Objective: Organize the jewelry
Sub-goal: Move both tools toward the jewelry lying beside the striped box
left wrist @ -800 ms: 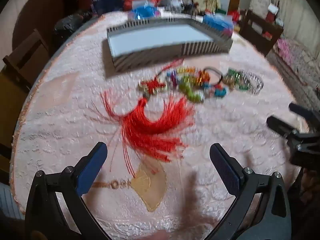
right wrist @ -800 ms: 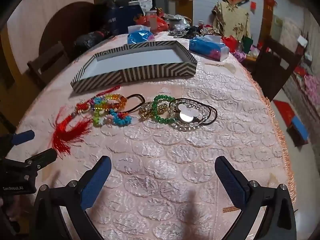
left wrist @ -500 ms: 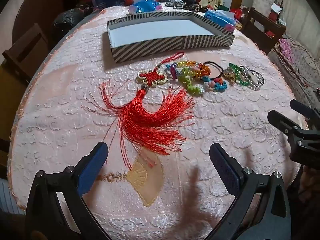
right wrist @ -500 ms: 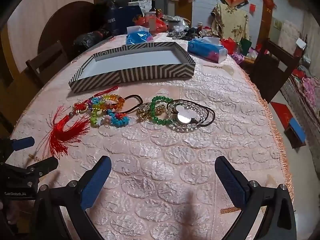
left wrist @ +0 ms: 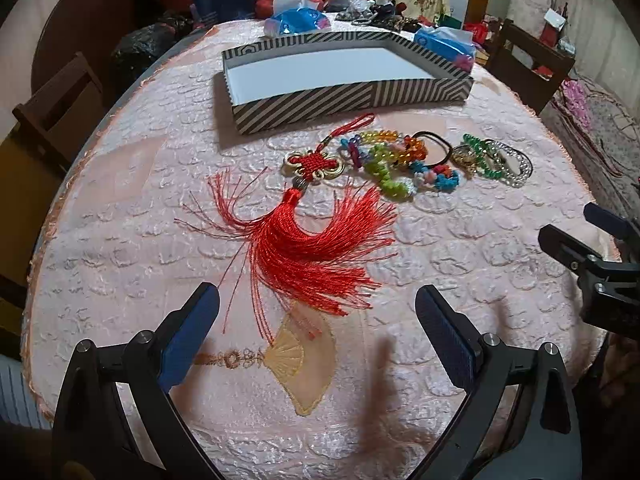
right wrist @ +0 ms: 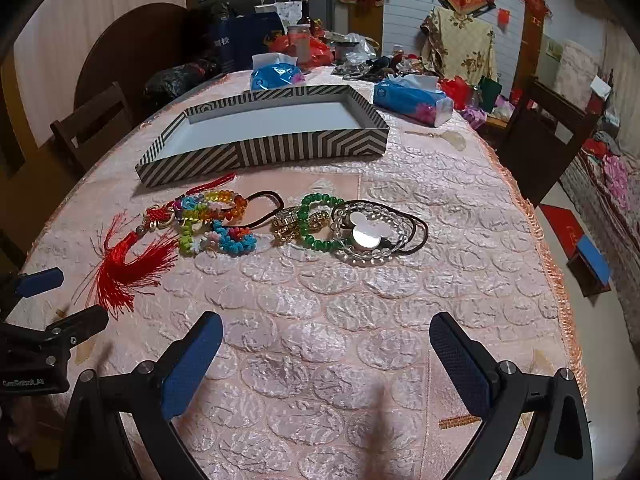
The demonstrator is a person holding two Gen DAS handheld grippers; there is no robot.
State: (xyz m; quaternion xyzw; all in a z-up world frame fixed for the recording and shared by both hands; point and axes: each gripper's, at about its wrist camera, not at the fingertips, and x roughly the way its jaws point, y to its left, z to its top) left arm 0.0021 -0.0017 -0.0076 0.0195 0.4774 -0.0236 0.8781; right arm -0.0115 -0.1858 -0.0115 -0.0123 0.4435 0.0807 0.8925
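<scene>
A row of jewelry lies on the pink tablecloth: a red knot tassel [left wrist: 308, 240] [right wrist: 128, 258], colourful bead bracelets [left wrist: 384, 160] [right wrist: 212, 220], a gold chain [right wrist: 286, 226], a green bead bracelet [right wrist: 320, 220], clear bead bracelets with a mouse-shaped charm [right wrist: 370, 236] and black hair ties. Behind them stands an empty striped tray [left wrist: 304, 100] [right wrist: 312, 144]. My left gripper [left wrist: 316, 320] is open and empty, just short of the tassel. My right gripper [right wrist: 326, 344] is open and empty, well short of the bracelets.
Blue tissue packs [right wrist: 412, 102] [right wrist: 276, 76], bags and clutter fill the table's far end. Wooden chairs stand at the left [right wrist: 92, 128] and right [right wrist: 544, 136]. The table's fringed edge [right wrist: 552, 272] runs along the right. An embroidered fan motif [left wrist: 308, 360] is on the cloth.
The left gripper has drawn back and steadied, so the tray and jewelry sit farther off. The right gripper has pulled back slightly. Both stay open and nothing on the table has moved.
</scene>
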